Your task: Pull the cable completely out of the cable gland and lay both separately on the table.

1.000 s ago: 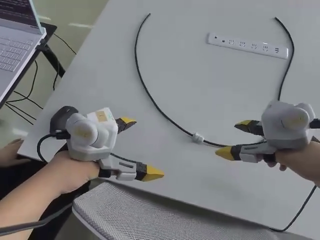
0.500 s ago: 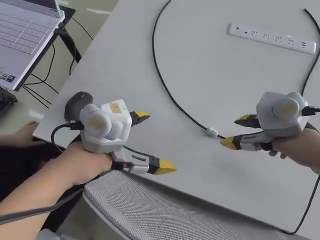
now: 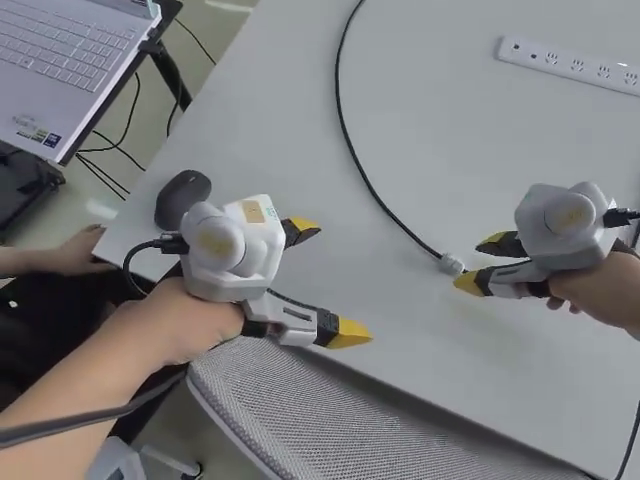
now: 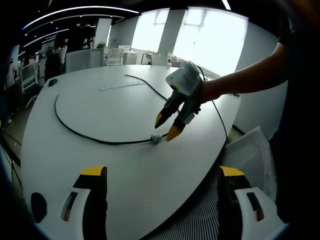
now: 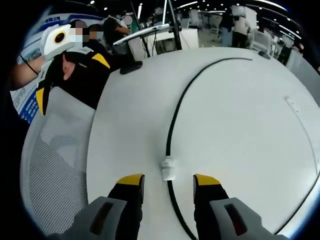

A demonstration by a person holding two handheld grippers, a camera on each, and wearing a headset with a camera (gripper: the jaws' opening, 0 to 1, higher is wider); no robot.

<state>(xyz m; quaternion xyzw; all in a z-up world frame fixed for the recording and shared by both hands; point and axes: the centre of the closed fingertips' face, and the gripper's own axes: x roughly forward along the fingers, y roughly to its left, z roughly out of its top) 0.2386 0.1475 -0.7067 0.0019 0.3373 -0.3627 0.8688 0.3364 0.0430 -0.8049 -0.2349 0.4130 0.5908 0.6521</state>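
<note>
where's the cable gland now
Head view, right side: the cable gland lies on the table, on the black cable, just ahead of the right gripper's open jaws.

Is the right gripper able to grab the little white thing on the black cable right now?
Probably yes. The right gripper is open, and the white cable gland lies on the table just ahead of its jaw tips, lined up with the gap. Nothing stands between them.

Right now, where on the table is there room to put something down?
The big bare patch of white table lies between the curving black cable and the white power strip. Another lies between the cable and the dark mouse. It's crowded around the small white cable gland, where the open right gripper hovers.
</note>
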